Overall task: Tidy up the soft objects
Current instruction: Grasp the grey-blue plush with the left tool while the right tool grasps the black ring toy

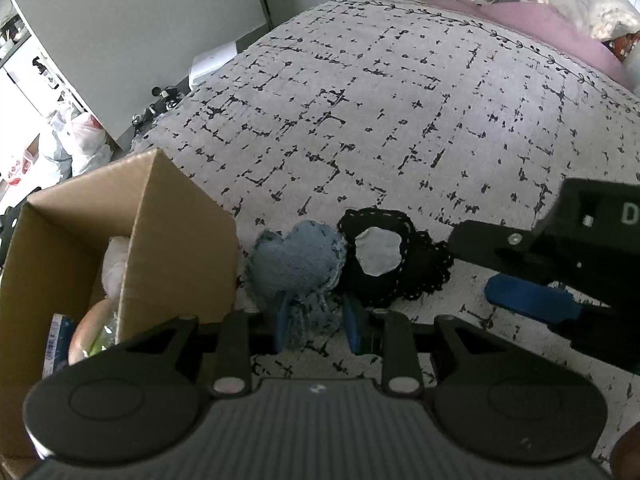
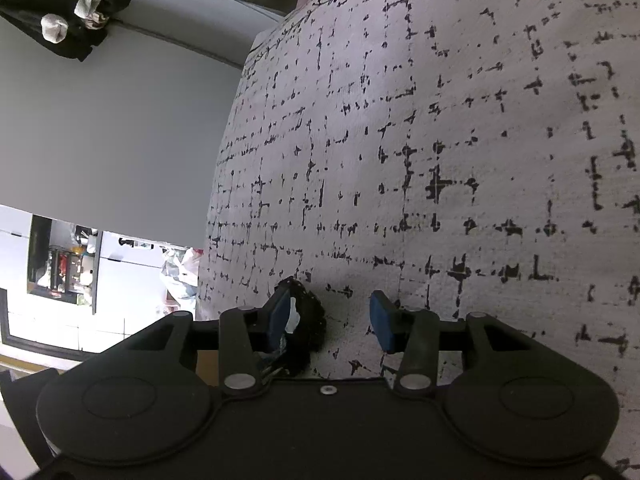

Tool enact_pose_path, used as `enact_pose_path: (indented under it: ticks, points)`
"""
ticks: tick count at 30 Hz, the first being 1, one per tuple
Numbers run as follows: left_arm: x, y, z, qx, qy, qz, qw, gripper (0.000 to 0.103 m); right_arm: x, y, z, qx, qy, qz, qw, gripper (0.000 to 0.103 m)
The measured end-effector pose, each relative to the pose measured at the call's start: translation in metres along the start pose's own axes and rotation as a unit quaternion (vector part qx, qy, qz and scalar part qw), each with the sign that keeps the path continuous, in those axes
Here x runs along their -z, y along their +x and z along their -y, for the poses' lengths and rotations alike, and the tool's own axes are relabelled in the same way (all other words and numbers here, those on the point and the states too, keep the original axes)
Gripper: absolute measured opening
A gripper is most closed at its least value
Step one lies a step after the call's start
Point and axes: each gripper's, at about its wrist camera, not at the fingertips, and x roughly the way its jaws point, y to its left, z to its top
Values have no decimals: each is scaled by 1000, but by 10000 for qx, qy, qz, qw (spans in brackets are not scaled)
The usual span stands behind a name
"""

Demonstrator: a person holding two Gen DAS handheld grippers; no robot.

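Observation:
A blue denim heart cushion (image 1: 298, 262) lies on the patterned bed cover (image 1: 400, 120), touching a black lace-edged heart cushion (image 1: 384, 260) with a pale patch. My left gripper (image 1: 318, 326) has its blue fingers on either side of the denim heart's lower frayed end, closed on it. My right gripper (image 2: 330, 320) is open over the cover; the black heart (image 2: 306, 320) sits against its left finger (image 2: 278, 314). The right gripper also shows in the left wrist view (image 1: 532, 300), to the right of the black heart.
An open cardboard box (image 1: 120, 240) holding soft items stands at the bed's left edge. Plastic bags (image 1: 76, 140) lie on the floor beyond. A pink pillow (image 1: 540, 24) and clutter sit at the bed's far end.

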Motion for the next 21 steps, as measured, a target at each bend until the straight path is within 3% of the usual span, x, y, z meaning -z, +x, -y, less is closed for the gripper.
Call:
enact_pose_path:
  ticks: [1,3,6,11,14,16,21]
  points:
    - [0,1,-1,41,-49,-4,10000,11,0,2,0,3,0,-21,10000,45]
    - [-2,1,-3,73,-155,1,9999,7,-1,6,-3,-13,-31,-43,10000,46]
    - [-4,-2,-5,161,-216,80,9996,6,-1,12,-7,-38,-108,-86,9999,45]
    - [-9,-6,-11,292,-344,155,9989,5,0,19,-7,-8,-115,-159,9998,36]
    - [-10,-9,-14,356,-404,234,9983,5,1,23,-10,45,-205,-207,9996,26]
    - [-10,-10,-16,390,-462,256,9978,5,3,24,-10,128,-284,-257,9992,12]
    - [-10,-17,-17,462,-513,347,9970,5,6,15,-13,254,-466,-145,9985,8]
